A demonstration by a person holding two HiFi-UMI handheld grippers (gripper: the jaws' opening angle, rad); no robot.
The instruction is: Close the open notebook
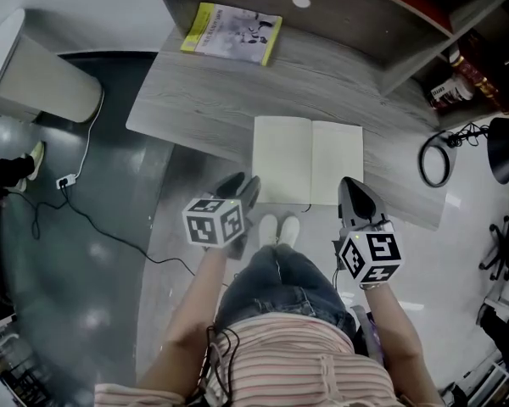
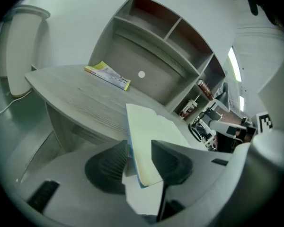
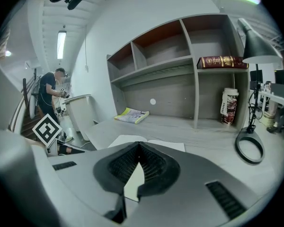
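Left tool (image 2: 141, 150) ribbed pads apart, straddling flat cream notebook (image 1: 308, 161) corner; right tool (image 3: 138, 145) pads together; grey woodgrain desk (image 1: 204, 100).

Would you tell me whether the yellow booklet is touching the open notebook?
Apart: the head view shows bare desk between the yellow booklet and the open notebook.

Seen from above, the person stands with both arms reaching forward and down, the left forearm (image 1: 191, 303) and the right forearm (image 1: 399, 329) bare. The left claw (image 1: 242, 183) tilts downward and is rolled to one side, with its jaws wide apart. The right claw (image 1: 352, 189) points ahead and slightly down, jaws meeting at the tips. A marker cube (image 1: 214, 221) sits behind each claw's jaws.
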